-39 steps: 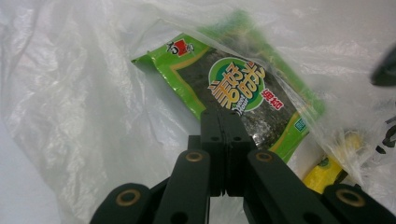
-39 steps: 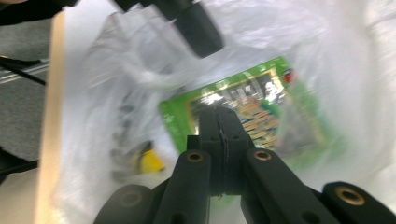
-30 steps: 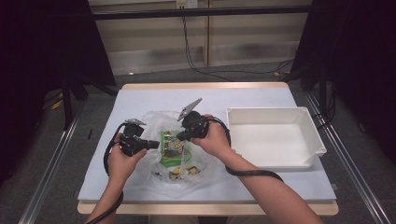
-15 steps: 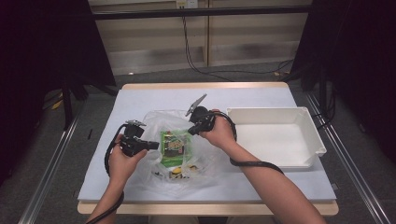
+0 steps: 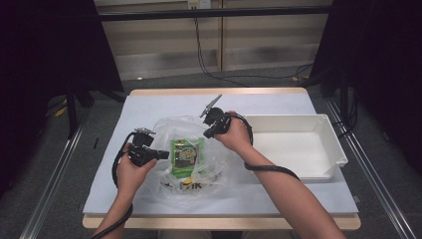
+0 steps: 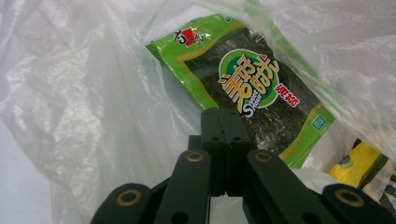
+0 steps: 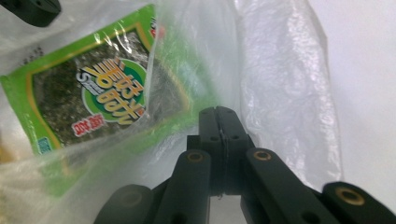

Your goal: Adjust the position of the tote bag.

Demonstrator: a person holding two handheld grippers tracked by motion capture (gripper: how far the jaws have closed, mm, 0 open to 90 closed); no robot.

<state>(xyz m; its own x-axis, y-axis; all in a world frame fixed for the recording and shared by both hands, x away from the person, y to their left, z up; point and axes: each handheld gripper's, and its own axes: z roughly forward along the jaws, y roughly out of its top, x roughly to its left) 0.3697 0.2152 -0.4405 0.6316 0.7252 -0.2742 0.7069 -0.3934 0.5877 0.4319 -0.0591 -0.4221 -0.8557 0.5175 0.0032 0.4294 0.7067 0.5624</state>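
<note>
Green snack packet [image 5: 186, 155] half veiled by clear bag [image 5: 219, 164], yellow item [image 6: 357, 163] cut off

Both grippers [image 5: 152, 153] [image 5: 211, 130] are black, each with two flat jaws on hinged links fixed by brass-coloured rivets (clear in the gripper views). A black cable [image 5: 271, 168] trails from each one. The right gripper carries a grey three-cornered plate [image 5: 211, 103] on top. The forearms are bare, with no sleeves visible.
</note>
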